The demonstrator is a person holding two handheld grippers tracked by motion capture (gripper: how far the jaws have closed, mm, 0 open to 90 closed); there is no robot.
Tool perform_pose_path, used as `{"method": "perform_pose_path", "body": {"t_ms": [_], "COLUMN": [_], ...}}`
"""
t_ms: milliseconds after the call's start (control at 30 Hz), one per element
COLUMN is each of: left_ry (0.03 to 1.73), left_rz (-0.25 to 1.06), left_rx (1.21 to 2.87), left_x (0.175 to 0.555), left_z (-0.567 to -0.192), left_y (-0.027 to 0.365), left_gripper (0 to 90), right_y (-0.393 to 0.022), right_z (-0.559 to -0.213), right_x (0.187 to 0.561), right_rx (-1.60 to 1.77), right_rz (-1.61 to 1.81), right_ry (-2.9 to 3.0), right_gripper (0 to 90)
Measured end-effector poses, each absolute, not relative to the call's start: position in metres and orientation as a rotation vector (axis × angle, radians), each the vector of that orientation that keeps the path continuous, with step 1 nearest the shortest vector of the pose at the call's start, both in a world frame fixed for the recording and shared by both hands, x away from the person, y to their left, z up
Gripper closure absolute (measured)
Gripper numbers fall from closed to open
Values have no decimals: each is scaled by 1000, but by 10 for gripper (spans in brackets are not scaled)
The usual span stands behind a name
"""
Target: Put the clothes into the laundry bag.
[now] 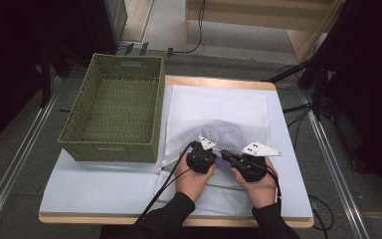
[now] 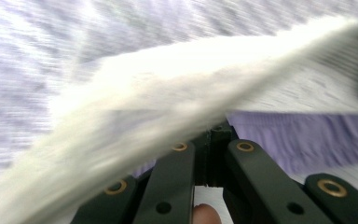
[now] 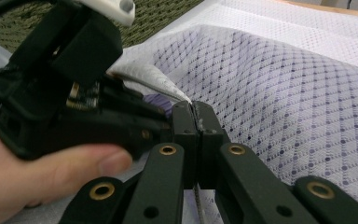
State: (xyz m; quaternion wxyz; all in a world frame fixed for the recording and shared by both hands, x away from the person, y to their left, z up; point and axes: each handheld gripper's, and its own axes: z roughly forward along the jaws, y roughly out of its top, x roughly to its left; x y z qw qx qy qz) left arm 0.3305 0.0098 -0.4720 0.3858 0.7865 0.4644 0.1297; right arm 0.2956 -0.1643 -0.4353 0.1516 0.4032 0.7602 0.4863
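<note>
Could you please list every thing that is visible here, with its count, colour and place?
basket: 1, olive green woven, far left on the table, nothing seen inside
mesh bag: 1, white, middle of the table, right of the basket, its near edge at the grippers
cloth: 1, purple, seen through the mesh inside the bag
table: 1, pale top with wooden edge
left gripper: 1, black, jaws shut on the bag's edge
right gripper: 1, black, jaws shut on the bag's edge, beside the left gripper
hands: 2, in black sleeves, at the near edge, one on each gripper
</note>
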Motion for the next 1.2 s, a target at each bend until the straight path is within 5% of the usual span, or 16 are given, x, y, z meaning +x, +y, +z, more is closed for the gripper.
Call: {"method": "perform_pose_path", "body": {"t_ms": [100,300,567,667,967,1200], "left_ry": [1134,1004,935,982,1147,996], "left_rz": [299,143,-14,27,230,156], "left_rx": [2017,1993,2033,2075,1975,1999], "left_x": [325,303,302,309,330,305], "left_z": [-469,-463,-468,-478,-474,-460], "left_y": [13,24,-11,-20,-9,7], "left_gripper": [900,740,812,900,900,844], "right_y": [-165,-167,-163,-166,-168,-168], "right_z": [-436,-433,-431,-432,-434,-435], "right_x": [296,295,293,294,295,295], "right_rx": [1159,1164,1156,1167,1193,1188], "right_rz": [1395,1424,1434,1429,1418,1419], "right_ry": [2180,2161,2164,2159,2159,2160], "right_gripper": [900,900,900,900,900,900]}}
